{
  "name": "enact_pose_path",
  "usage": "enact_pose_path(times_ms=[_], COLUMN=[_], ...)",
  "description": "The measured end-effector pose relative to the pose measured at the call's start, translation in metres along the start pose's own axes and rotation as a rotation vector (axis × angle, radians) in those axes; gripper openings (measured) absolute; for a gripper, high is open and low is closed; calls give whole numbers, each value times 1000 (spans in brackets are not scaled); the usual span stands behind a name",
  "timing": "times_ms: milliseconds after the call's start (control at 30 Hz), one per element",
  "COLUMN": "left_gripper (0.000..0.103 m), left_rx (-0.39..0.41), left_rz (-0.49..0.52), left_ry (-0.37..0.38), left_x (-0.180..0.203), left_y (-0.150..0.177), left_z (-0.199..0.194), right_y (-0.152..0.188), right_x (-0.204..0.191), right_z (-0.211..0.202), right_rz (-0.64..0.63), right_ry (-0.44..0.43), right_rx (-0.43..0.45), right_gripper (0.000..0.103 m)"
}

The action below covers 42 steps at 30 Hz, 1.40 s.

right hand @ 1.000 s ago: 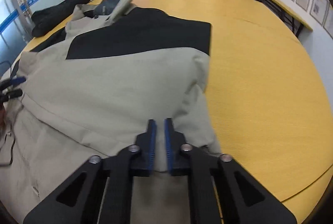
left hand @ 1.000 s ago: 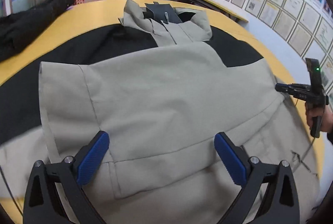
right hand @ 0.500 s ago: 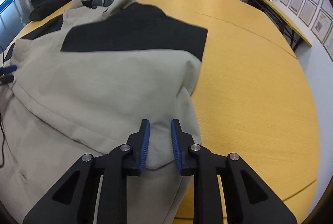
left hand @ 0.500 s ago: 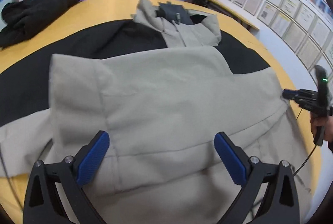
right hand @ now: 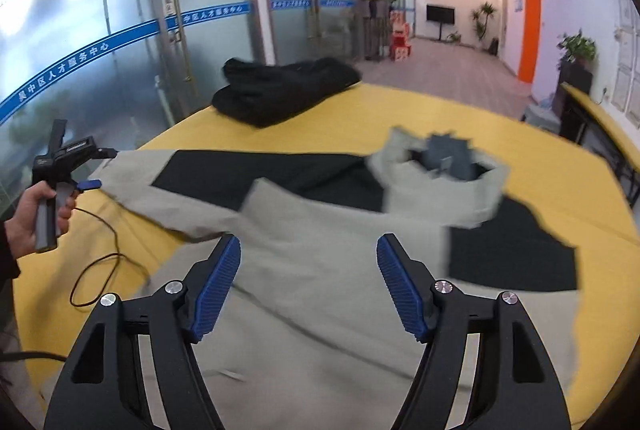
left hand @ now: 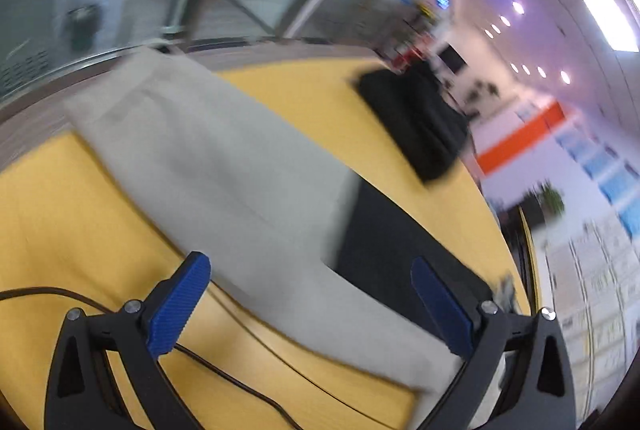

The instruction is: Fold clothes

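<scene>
On yellow table (right hand: pixel 460 114): jacket (right hand: pixel 320 270), black garment (right hand: pixel 280 90), cable (right hand: pixel 100 270); both grippers' jaws apart.

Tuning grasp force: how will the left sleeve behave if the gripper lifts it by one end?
Likely floppy: the sleeve lies flat and limp on the table, so it should drape and trail. Probably light; it looks thin. It may drag the jacket body along.

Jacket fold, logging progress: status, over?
Both grippers, left and right, open, empty. Jacket flat, left sleeve spread out. Cable beside it.
</scene>
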State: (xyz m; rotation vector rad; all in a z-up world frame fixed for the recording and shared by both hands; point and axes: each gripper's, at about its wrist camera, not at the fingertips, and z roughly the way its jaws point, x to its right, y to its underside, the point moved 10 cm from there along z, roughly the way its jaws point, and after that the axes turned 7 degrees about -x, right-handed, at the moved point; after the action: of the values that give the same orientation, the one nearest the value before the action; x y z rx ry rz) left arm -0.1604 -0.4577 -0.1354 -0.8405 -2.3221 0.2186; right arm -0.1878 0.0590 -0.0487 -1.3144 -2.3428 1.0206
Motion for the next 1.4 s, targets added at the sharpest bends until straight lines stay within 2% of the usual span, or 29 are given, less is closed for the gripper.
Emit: enact_pose_path(times_ms=[133, 267, 467, 667, 733, 767, 800, 833, 1000, 1100, 1200, 1300, 1400], left_gripper=[103, 102, 103, 101, 81, 64, 20, 9, 3, 2, 2, 2, 2], left_rx=[-34, 0, -28, -14, -7, -4, 0, 3, 55, 123, 174, 210, 180], left_rz=[-33, -42, -191, -193, -201, -205, -209, -213, -196, -164, -48, 168, 375], left_ry=[-121, -167, -138, -147, -135, -129, -123, -117, -87, -25, 35, 105, 183], left_x=[-49, -60, -70, -71, -74, -76, -77, -79, -73, -44, 22, 132, 246], left_y=[-30, -41, -33, -40, -40, -40, -39, -39, -38, -42, -40, -15, 42], left_z=[27, 27, 18, 25, 27, 28, 29, 30, 24, 3, -36, -82, -105], right_y=[-2, -3, -7, -4, -1, 2, 5, 8, 21, 26, 24, 14, -1], right_x=[-66, -107, -117, -114, -115, -115, -115, -114, -100, -86, -71, -56, -30], right_z=[43, 75, 84, 89, 91, 92, 93, 92, 81, 68, 45, 7, -40], right_rz=[-15, -29, -28, -21, -16, -13, -11, -8, 14, 32, 53, 79, 108], right_ry=[-67, -104, -95, -94, -106, -113, -117, -120, -124, -121, -115, -112, -108], right_rx=[-40, -84, -117, -133, -132, -133, -136, -140, -125, -90, -38, 13, 63], right_gripper=[71, 71, 70, 70, 70, 70, 69, 69, 68, 68, 64, 64, 64])
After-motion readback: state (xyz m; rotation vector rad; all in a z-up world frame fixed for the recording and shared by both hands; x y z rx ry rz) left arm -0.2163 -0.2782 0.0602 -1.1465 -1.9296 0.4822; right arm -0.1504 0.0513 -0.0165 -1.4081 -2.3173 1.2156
